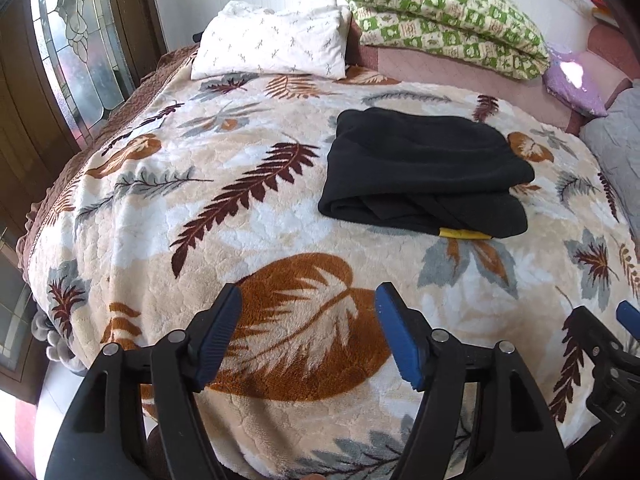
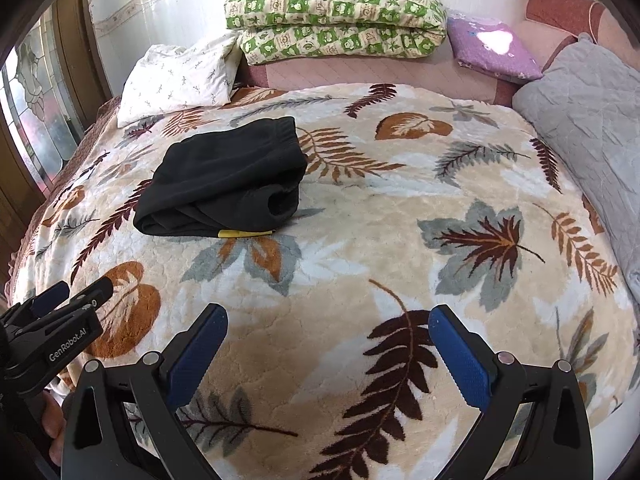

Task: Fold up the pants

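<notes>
Black pants (image 1: 424, 172) folded into a compact bundle, lying on a bed under a plush leaf-print blanket (image 1: 240, 216), in cream, rust, grey and dark brown. Short yellow strip (image 1: 464, 233) showing at the bundle's near edge. Left tool (image 1: 308, 316) hovering above the blanket on the near side of the pants, well apart from them, blue-padded fingers (image 1: 400, 340) spread wide, gripping nothing. Right tool (image 2: 328, 344) likewise above the blanket, fingers spread, empty, the pants ahead and to its left. At the head of the bed: white pillow (image 1: 272, 40), folded green-and-white checked quilt (image 1: 448, 16), purple cushion (image 2: 492, 48), grey quilted pillow (image 2: 588, 108). Patterned glass door (image 1: 76, 44) on the left.
</notes>
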A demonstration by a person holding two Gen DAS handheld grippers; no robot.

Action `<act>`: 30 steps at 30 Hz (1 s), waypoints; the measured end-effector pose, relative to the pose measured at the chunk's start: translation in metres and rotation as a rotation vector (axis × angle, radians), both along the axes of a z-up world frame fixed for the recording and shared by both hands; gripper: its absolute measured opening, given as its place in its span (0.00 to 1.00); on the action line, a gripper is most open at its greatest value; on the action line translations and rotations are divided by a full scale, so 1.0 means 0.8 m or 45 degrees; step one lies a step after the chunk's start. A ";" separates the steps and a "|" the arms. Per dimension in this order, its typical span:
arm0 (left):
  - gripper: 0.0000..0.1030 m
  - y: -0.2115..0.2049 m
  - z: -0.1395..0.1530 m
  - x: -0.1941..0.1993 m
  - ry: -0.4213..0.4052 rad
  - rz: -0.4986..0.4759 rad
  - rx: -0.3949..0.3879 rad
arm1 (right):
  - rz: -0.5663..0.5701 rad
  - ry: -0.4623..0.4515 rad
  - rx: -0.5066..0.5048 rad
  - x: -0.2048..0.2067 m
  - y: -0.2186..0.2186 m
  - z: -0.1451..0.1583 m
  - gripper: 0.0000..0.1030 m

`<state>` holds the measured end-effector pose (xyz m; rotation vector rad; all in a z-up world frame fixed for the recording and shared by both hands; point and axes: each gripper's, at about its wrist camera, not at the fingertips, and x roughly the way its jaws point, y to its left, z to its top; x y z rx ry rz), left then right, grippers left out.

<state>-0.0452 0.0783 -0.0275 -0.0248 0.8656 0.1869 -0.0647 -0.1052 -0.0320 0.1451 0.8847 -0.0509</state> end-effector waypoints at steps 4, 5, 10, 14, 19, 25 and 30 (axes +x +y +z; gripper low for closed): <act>0.67 -0.002 0.005 -0.003 -0.036 -0.010 0.000 | -0.011 -0.005 0.008 -0.001 -0.004 0.000 0.98; 0.67 -0.002 0.005 -0.004 -0.040 -0.011 0.003 | -0.012 -0.006 0.006 -0.001 -0.004 0.000 0.98; 0.67 0.000 0.003 -0.001 -0.022 -0.007 0.006 | -0.004 -0.011 -0.017 -0.001 -0.001 0.000 0.98; 0.67 0.000 0.002 -0.002 -0.019 -0.002 0.013 | 0.006 -0.006 -0.025 0.000 0.002 -0.002 0.98; 0.67 0.002 0.001 0.000 -0.009 -0.006 0.005 | 0.016 0.004 -0.027 0.000 0.005 -0.004 0.98; 0.67 0.003 0.000 0.000 -0.003 -0.005 -0.002 | 0.019 0.005 -0.028 -0.001 0.005 -0.005 0.98; 0.67 0.002 0.000 -0.001 -0.001 -0.006 -0.006 | 0.022 0.009 -0.023 -0.001 0.005 -0.004 0.98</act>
